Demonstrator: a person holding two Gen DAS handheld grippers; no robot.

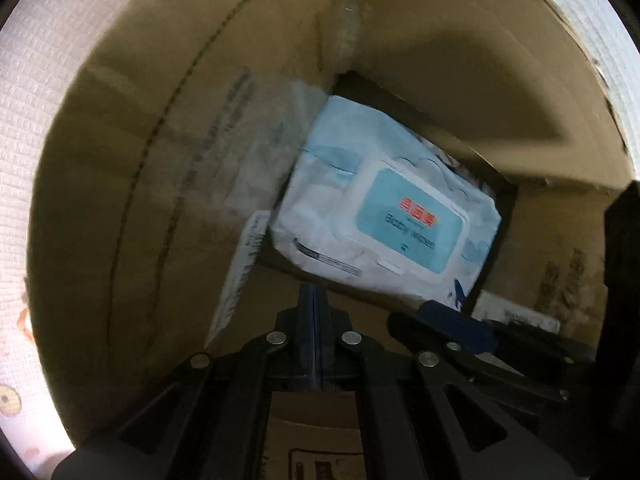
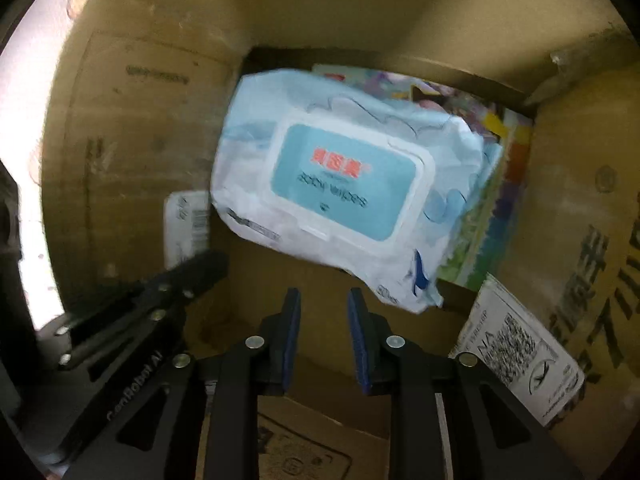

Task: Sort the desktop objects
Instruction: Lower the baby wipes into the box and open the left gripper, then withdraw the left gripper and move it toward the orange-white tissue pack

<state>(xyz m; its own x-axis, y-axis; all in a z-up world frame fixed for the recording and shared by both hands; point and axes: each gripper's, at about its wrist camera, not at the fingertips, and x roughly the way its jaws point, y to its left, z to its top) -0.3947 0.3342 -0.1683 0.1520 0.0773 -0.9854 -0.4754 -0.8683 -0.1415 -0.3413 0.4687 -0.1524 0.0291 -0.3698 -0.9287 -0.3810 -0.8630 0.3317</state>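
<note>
A light blue and white pack of wet wipes (image 1: 384, 216) (image 2: 332, 184) lies tilted at the bottom of a deep cardboard box (image 1: 140, 160) (image 2: 120, 120). It rests partly on a colourful printed book or pad (image 2: 492, 200). My left gripper (image 1: 315, 290) points down into the box just short of the pack's near edge, shut with nothing between its pads. It also shows at the left of the right wrist view (image 2: 210, 264). My right gripper (image 2: 324, 295) hangs above the box floor near the pack, open only by a narrow gap, with nothing in it.
Box walls close in on all sides. White shipping labels (image 2: 516, 344) (image 2: 186, 224) (image 1: 240, 272) stick to the walls. A white textured tablecloth (image 1: 40, 80) shows outside the rim. One blue-padded finger (image 1: 456, 320) of the right gripper sits close beside the left gripper.
</note>
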